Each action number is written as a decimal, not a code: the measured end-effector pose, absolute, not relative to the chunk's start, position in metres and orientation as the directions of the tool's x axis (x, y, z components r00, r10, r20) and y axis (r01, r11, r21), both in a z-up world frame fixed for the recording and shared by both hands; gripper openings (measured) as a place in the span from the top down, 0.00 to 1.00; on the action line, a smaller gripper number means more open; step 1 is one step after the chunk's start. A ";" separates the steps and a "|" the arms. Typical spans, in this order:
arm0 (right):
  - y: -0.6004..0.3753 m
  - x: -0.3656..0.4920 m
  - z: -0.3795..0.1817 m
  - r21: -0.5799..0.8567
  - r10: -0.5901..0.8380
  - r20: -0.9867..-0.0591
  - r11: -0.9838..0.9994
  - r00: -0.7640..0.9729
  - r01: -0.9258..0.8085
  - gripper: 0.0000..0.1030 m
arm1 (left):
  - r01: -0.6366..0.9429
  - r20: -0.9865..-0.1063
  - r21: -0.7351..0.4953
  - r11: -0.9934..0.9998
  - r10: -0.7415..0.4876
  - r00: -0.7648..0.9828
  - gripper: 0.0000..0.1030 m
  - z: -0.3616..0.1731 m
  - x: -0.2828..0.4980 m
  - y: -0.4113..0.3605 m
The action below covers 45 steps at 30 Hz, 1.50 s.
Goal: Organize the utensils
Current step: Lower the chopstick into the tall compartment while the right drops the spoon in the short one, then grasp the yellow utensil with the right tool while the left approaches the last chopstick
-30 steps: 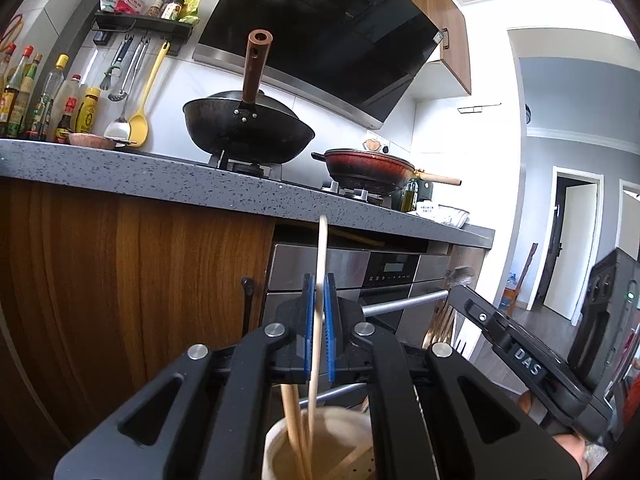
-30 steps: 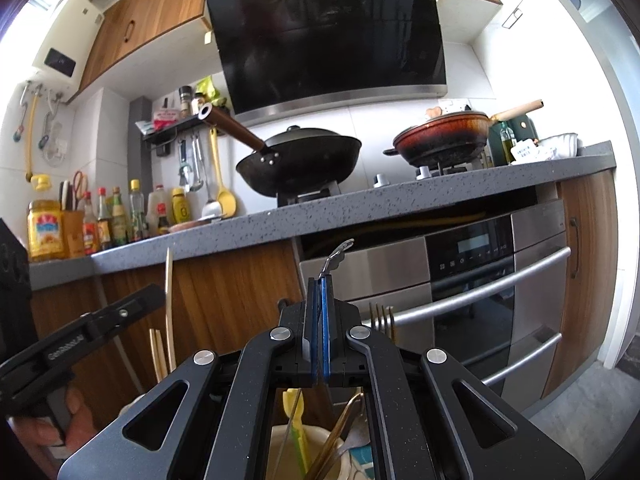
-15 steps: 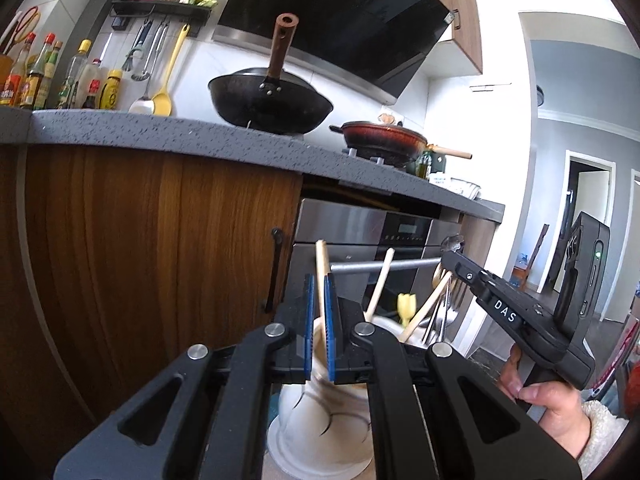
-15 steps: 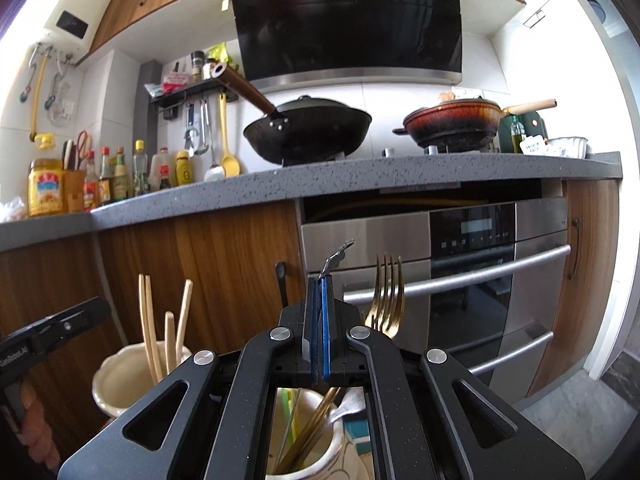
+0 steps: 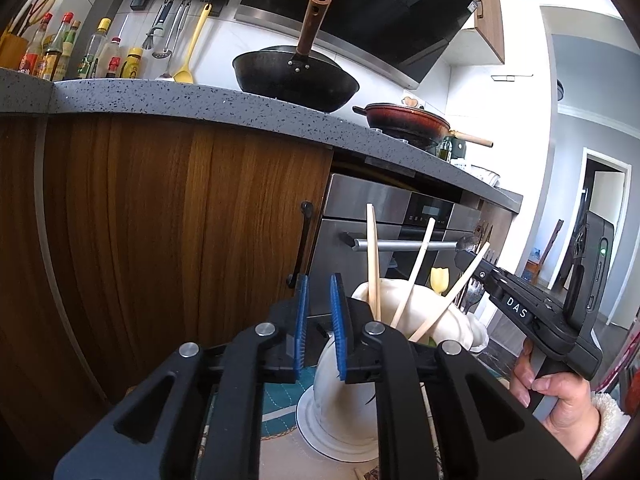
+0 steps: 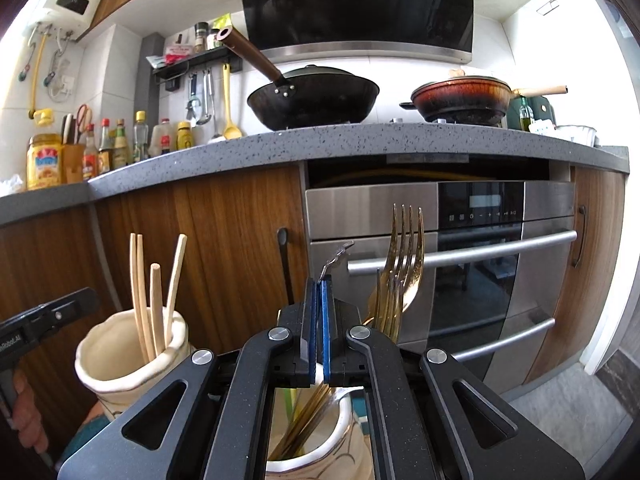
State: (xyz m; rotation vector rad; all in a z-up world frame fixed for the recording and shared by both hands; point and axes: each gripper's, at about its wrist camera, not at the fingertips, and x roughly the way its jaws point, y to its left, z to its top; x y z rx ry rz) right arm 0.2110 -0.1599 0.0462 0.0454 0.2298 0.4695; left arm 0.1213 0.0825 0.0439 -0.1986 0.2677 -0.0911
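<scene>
My left gripper (image 5: 319, 322) is open and empty, just left of a cream ceramic holder (image 5: 352, 392) with several wooden chopsticks (image 5: 374, 264) standing in it. That holder (image 6: 120, 360) shows at the left in the right wrist view, its chopsticks (image 6: 156, 300) upright. My right gripper (image 6: 319, 328) is shut on a silver metal utensil (image 6: 334, 260) whose handle end sticks up between the pads, above a second cream holder (image 6: 320, 440) with gold forks (image 6: 402, 272). The right gripper (image 5: 464, 254) also shows at the right in the left wrist view.
Both holders stand on a teal patterned mat (image 5: 280, 396) in front of wooden cabinets (image 6: 224, 240) and a steel oven (image 6: 480, 260). Above is a grey countertop (image 6: 360, 140) with a black wok (image 6: 316, 98), a red pan (image 6: 460, 98) and bottles (image 6: 120, 144).
My left gripper has lowered a chopstick into the left holder, opened and let it go. The right gripper has come down over the second holder, still shut on the silver utensil.
</scene>
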 end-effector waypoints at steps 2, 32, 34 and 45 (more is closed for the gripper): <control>-0.160 0.211 0.046 0.096 0.452 -0.210 0.892 0.867 -0.442 0.95 | 0.063 -0.258 -0.201 0.977 -0.115 0.959 0.82 0.042 0.122 0.082; -0.193 0.109 0.031 0.159 0.448 -0.251 0.893 0.858 -0.421 0.11 | -0.017 -0.292 -0.240 0.971 -0.055 0.955 0.10 0.020 0.062 0.091; -0.194 0.104 0.027 0.161 0.447 -0.268 0.894 0.854 -0.417 0.09 | -0.020 -0.318 -0.242 0.970 -0.060 0.946 0.09 0.015 0.059 0.091; -0.200 0.095 0.001 0.220 0.413 -0.393 0.910 0.821 -0.353 0.08 | -0.051 -0.391 -0.215 0.975 -0.038 0.920 0.09 -0.001 0.039 0.081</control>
